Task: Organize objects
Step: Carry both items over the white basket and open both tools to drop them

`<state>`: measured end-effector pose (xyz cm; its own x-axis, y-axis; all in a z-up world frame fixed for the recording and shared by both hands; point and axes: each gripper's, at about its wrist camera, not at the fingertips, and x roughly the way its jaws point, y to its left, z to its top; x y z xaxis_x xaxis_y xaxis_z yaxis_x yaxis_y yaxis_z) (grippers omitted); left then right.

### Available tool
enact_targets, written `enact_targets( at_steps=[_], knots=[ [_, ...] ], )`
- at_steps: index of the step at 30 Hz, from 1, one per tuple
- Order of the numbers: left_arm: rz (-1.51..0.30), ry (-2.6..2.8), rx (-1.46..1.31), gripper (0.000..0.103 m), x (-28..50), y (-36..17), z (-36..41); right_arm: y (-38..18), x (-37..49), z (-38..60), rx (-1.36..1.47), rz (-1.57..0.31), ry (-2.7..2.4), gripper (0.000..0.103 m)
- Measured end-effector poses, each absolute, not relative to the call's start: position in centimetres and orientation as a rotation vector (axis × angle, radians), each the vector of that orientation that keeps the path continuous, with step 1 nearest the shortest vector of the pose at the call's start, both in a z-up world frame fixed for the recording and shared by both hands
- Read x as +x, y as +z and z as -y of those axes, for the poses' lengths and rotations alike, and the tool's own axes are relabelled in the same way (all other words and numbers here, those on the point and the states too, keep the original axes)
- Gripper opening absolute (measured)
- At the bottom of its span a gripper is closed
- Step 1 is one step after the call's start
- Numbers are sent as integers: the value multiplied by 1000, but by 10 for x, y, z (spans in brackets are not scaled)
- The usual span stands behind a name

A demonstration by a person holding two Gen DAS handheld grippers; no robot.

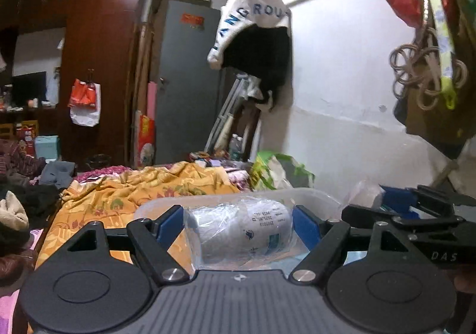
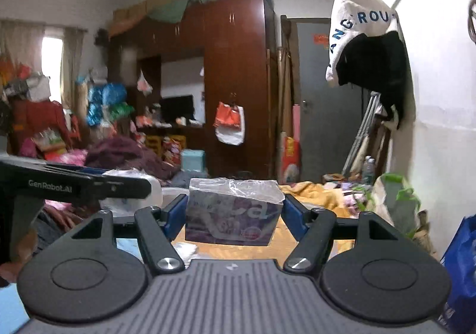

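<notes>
My left gripper [image 1: 238,227] is shut on a white tissue roll in clear plastic wrap [image 1: 241,233], held between its blue pads above a clear plastic bin [image 1: 312,197]. My right gripper [image 2: 233,212] is shut on a purple tissue pack in clear wrap [image 2: 233,215], held in the air above the orange bedding [image 2: 315,194]. The right gripper also shows at the right of the left wrist view [image 1: 416,215]. The left gripper shows at the left of the right wrist view [image 2: 74,185].
An orange flowered blanket [image 1: 134,194] covers the bed. A green and white bag [image 1: 276,170] lies by the white wall. A dark wardrobe [image 2: 235,81] and grey door [image 2: 321,96] stand behind. A blue bag [image 2: 464,268] is at the right.
</notes>
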<state>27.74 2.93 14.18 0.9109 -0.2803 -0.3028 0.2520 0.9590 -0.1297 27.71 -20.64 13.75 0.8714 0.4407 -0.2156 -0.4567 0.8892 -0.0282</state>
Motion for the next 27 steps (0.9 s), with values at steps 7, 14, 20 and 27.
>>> enact_targets(
  at_steps=[7,14,20,27],
  knots=[
    [-298,-243,-105,97,264,138,-46,130,255,220,-82,-151,495,103],
    [-256,-312,-88,97,181,121,-56,95,200,256,39,-230,481,103],
    [-295,-338,-128,96,147,87,-61,47,177,275,77,-340,534,94],
    [-330,-339,-147,90,137,56,-74,36,167,271,1,-353,542,54]
  ],
)
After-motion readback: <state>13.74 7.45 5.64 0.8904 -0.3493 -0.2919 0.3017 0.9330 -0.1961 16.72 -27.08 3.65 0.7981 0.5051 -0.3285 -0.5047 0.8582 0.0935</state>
